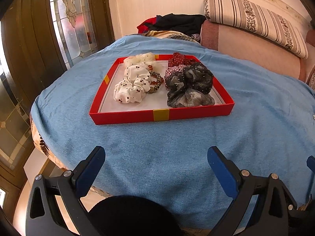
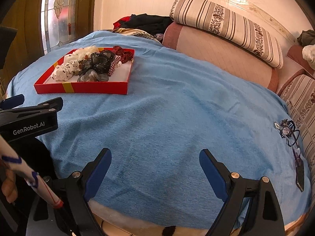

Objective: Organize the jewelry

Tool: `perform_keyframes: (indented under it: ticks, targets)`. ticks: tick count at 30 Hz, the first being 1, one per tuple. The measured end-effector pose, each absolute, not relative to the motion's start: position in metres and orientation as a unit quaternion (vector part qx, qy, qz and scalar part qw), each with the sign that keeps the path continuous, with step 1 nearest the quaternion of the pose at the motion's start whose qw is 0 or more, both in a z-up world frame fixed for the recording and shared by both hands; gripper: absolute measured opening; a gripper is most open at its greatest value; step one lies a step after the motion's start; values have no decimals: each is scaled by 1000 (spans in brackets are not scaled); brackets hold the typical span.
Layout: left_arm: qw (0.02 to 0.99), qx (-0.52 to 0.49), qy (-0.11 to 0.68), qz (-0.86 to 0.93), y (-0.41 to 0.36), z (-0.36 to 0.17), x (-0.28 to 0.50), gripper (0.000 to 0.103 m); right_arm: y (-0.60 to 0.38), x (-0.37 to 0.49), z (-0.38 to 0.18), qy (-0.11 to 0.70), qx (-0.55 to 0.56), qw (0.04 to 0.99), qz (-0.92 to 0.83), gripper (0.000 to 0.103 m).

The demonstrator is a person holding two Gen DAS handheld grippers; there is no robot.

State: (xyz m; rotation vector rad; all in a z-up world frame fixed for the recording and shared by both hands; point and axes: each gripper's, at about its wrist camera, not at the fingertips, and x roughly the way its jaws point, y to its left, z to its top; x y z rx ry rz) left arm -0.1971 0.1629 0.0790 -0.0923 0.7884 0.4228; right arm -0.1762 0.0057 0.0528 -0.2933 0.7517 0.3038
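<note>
A red shallow box (image 1: 130, 116) (image 2: 94, 88) with a white floor rests on the blue cloth. Inside it lie white cherry-print scrunchies (image 1: 131, 90), a beaded bracelet (image 1: 156, 79), red dotted scrunchies (image 1: 180, 58) and dark grey sheer scrunchies (image 1: 190, 82) (image 2: 98, 63). A jewelled hair piece (image 2: 286, 130) and a hair clip (image 2: 299, 169) lie on the cloth at the far right edge. My left gripper (image 1: 156, 157) stands open over the cloth, well short of the box. My right gripper (image 2: 155, 157) is open too, with nothing between its fingers.
The blue cloth (image 2: 177, 108) covers a rounded surface that drops off near me. A striped bolster (image 2: 226, 27) and pink cushion (image 2: 226, 59) lie behind. Dark clothes (image 1: 177, 23) are piled at the back. A glass-panelled wooden door (image 1: 69, 19) stands left. A hand (image 2: 7, 188) shows at lower left.
</note>
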Motion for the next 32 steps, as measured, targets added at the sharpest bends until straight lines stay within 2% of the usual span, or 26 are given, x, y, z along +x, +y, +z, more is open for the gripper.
perform_keyframes:
  ticks: [23,32]
  targets:
    - [897,-32,385,212,164,84,-202,103,3,-180,57,358,-144,911,145,93]
    - [908,8,368,198,151,110,-211,103,-7,-188,68,347,-132,918,140,93]
